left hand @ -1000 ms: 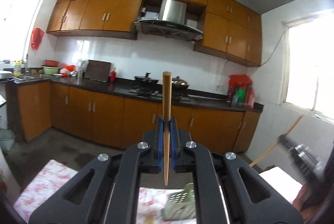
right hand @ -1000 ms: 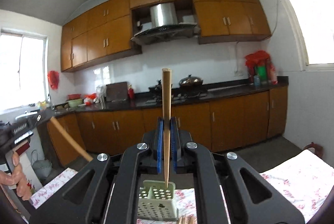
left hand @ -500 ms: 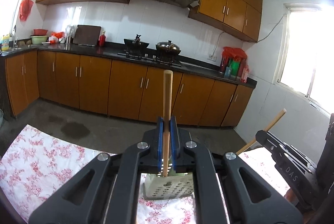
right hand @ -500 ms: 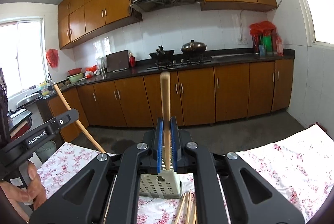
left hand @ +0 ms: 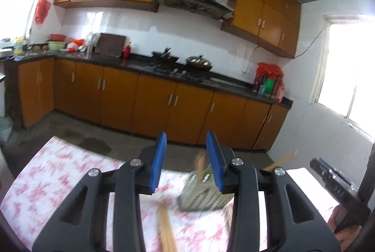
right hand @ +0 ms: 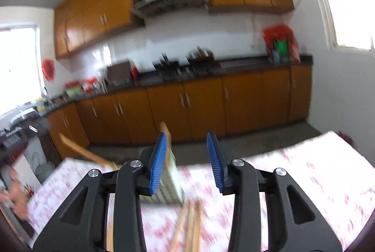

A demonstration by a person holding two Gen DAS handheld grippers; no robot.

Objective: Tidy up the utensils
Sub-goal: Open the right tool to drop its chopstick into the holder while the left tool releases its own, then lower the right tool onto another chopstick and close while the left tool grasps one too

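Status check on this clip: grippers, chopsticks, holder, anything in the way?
Left gripper and right gripper open, just released. Two chopsticks standing in holder. More chopsticks loose on cloth. Nothing blocking.

Motion blur softens both views. Left wrist view: the perforated holder point(left hand: 203, 193) on the floral cloth point(left hand: 58, 181) is smeared, its lower right corner hidden behind the left gripper's point(left hand: 186, 162) right finger; how many chopsticks point(left hand: 200, 164) stand in it cannot be told. The loose chopsticks point(left hand: 166, 231) on the cloth run out of the bottom edge, their count unreadable. The other gripper point(left hand: 337, 186) is cut off at the right edge. Right wrist view: the holder point(right hand: 171, 184) is largely hidden behind the right gripper's point(right hand: 187, 162) left finger. A hand point(right hand: 16, 195) is cut by the left edge. Countertop items point(right hand: 79, 87) are too blurred to identify.
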